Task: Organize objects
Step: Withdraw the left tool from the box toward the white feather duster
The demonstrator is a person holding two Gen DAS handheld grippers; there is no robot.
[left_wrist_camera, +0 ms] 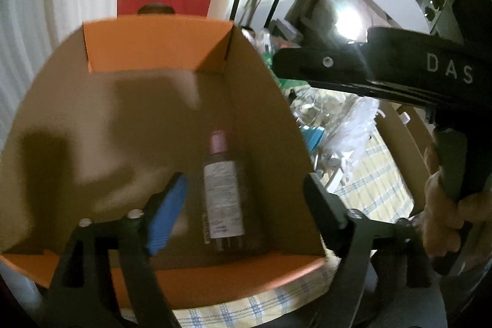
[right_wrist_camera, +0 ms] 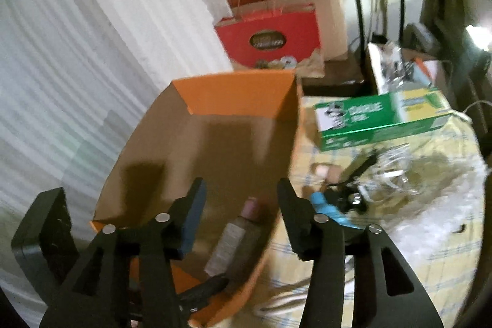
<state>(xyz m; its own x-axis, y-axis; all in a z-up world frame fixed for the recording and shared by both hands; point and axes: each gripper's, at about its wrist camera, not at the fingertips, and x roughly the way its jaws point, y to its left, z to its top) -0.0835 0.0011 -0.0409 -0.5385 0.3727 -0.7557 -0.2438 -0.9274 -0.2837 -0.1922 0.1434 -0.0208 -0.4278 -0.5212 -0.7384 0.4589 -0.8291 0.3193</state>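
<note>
Along the left side of both views stands the open orange-edged brown cardboard box, resting on a table covered by a yellow-and-blue checked cloth. Inside the box, near its right wall and front edge, lies the clear plastic bottle with a pink cap and white label; its long axis runs front to back, cap toward the far wall. The left gripper hangs directly above the bottle with its fingers spread wide apart and nothing between them, the blue-padded finger on one side of the bottle and the bare black finger on the other. The right gripper is likewise spread and empty, positioned over the box's near right corner; the bottle appears between its fingers, tilted diagonally in that view. To the right of the box, on the cloth, sit a green-and-white printed carton and a tangle of white cables and small black items. Judgement: the left gripper is the nearer and better aligned unit, since its fingers already straddle the bottle across its narrow width.
</note>
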